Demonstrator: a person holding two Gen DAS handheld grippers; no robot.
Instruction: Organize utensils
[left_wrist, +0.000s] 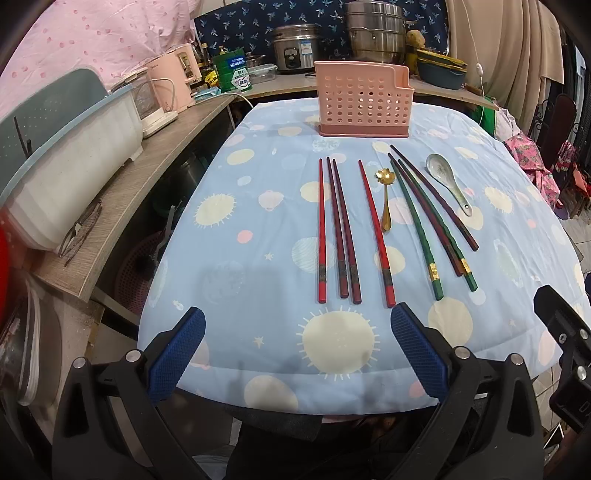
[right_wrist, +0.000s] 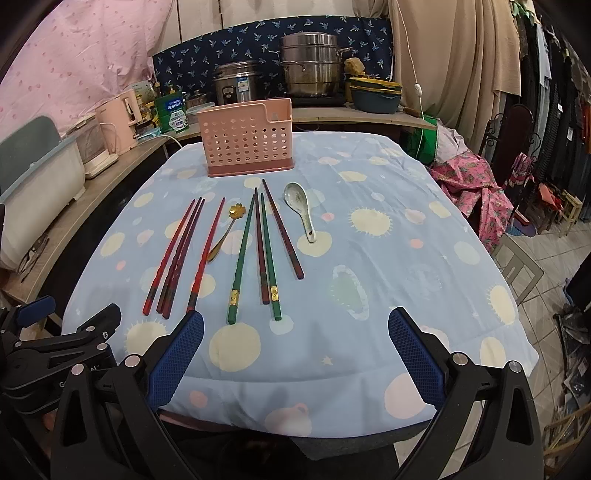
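Kitchen clutter fills the background of the left wrist view: steel pots and a pink kettle on a counter behind a table (left_wrist: 258, 206) draped in a blue cloth with pale circles. At its near edge the left gripper (left_wrist: 297, 314) hovers level, blue-padded fingers spread wide with nothing between them. Ahead lie the red chopsticks (left_wrist: 340, 229), a gold spoon (left_wrist: 386, 199), green and dark chopsticks (left_wrist: 424, 221) and a ceramic spoon (left_wrist: 445, 181), all flat on the cloth, with a pink perforated holder (left_wrist: 364, 99) standing upright behind them. From the right wrist view, the right gripper (right_wrist: 295, 317) also hangs at the near edge, fingers wide apart and holding nothing, further right over bare cloth, the same utensils ahead to its left.
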